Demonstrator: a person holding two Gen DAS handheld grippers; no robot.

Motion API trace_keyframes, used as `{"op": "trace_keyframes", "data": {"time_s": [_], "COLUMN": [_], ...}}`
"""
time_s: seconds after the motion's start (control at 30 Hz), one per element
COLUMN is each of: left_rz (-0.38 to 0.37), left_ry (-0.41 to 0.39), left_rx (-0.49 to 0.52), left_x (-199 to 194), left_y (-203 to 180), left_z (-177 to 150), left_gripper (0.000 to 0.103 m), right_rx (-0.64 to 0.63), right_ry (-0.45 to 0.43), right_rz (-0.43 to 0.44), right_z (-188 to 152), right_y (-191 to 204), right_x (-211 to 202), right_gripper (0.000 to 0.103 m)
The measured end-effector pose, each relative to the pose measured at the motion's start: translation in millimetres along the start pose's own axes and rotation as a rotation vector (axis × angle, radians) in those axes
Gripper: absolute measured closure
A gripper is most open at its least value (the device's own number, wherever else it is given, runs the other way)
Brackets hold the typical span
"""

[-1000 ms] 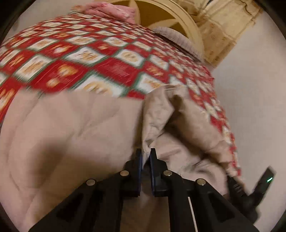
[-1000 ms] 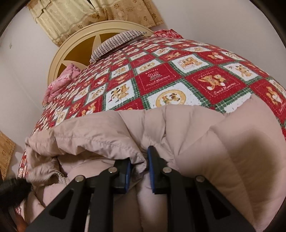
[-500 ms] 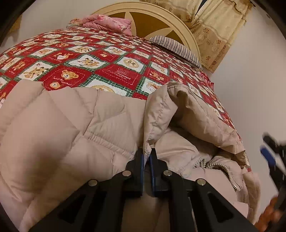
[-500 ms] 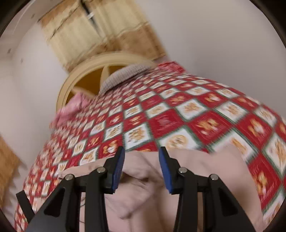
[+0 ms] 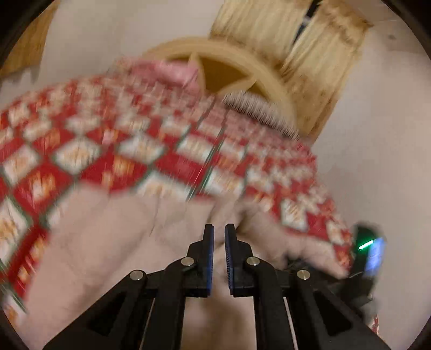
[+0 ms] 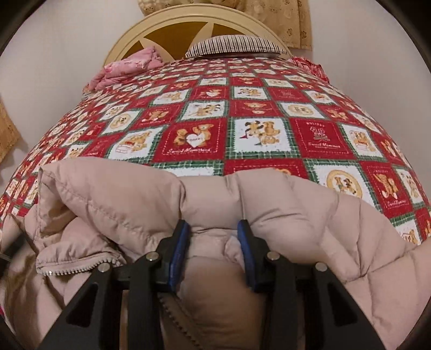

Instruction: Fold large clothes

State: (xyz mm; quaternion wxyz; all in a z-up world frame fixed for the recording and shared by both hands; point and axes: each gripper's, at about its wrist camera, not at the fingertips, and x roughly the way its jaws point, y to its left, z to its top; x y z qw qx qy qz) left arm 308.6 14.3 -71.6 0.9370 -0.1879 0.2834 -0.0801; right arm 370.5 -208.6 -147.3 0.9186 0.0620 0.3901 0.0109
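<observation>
Beige quilted puffer jacket point(image 6: 309, 215) lies spread across the foot of a bed covered by a red, white and green patchwork quilt printed with teddy bears point(image 6: 242, 113). In the right wrist view the jacket fills the lower half, from 8 o'clock round to 4 o'clock, with a folded-over padded edge running across the middle and an open zipper point(image 6: 80, 268) showing at 8 o'clock. The right gripper point(image 6: 214, 228) has its blue-padded jaws held wide apart, one on each side of a puffed ridge of the jacket; the fabric bulges between them and nothing is pinched. At 12 o'clock stand a cream arched wooden headboard point(image 6: 150, 24), a striped pillow point(image 6: 237, 47) and, toward 11 o'clock, a crumpled pink cloth point(image 6: 129, 67). Tan patterned curtains point(image 6: 296, 24) hang at 1 o'clock.

The left wrist view is heavily motion-blurred. The left gripper point(image 5: 219, 234) shows its jaws close together with a narrow gap between them; through the blur I cannot tell whether any jacket fabric sits in that gap. The jacket point(image 5: 121, 242) spreads from 7 o'clock to 4 o'clock below the quilt point(image 5: 134, 140). At 3 to 4 o'clock a dark device with a green light point(image 5: 365, 245) appears beside the jacket's edge.
</observation>
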Motion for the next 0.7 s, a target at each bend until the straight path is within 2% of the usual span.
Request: {"op": "trace_keyframes", "data": {"time_s": [0.07, 0.1, 0.13, 0.17, 0.23, 0.27, 0.33, 0.37, 0.47, 0.63, 0.7], "left_rz": [-0.025, -0.05, -0.046, -0.033, -0.012, 0.023, 0.088, 0.119, 0.029, 0.095, 0.095], "left_ry": [-0.018, -0.002, 0.032, 0.061, 0.125, 0.164, 0.248, 0.298, 0.265, 0.257, 0.261], "left_rx": [0.059, 0.082, 0.104, 0.127, 0.19, 0.217, 0.212, 0.176, 0.101, 0.174, 0.173], "left_x": [1, 12, 27, 43, 77, 92, 114, 127, 130, 135, 139], "left_y": [-22, -35, -46, -55, -68, -69, -55, -36, -7, -19, -19], "left_z": [19, 30, 40, 46, 47, 41, 25, 9, -14, -21, -21], "left_gripper": [0.09, 0.076, 0.055, 0.05, 0.048, 0.048, 0.048, 0.048, 0.048, 0.048, 0.048], "right_rx": [0.001, 0.0, -0.002, 0.0, 0.002, 0.004, 0.009, 0.012, 0.029, 0.04, 0.045], "right_ry": [-0.006, -0.008, -0.009, -0.009, -0.009, -0.009, -0.01, -0.011, -0.033, -0.037, -0.037], "right_rz": [0.0, -0.001, -0.001, 0.001, 0.003, 0.005, 0.012, 0.016, 0.051, 0.068, 0.075], "right_z": [-2, -2, -2, -2, -3, -2, -2, -2, -2, -1, -1], "right_y": [0, -1, -1, -1, -1, -1, -1, -2, -5, -6, -7], "right_x": [-2, -3, -4, -4, -4, -3, -4, -4, -8, -8, -7], "right_gripper": [0.061, 0.061, 0.061, 0.061, 0.061, 0.061, 0.061, 0.061, 0.06, 0.059, 0.059]}}
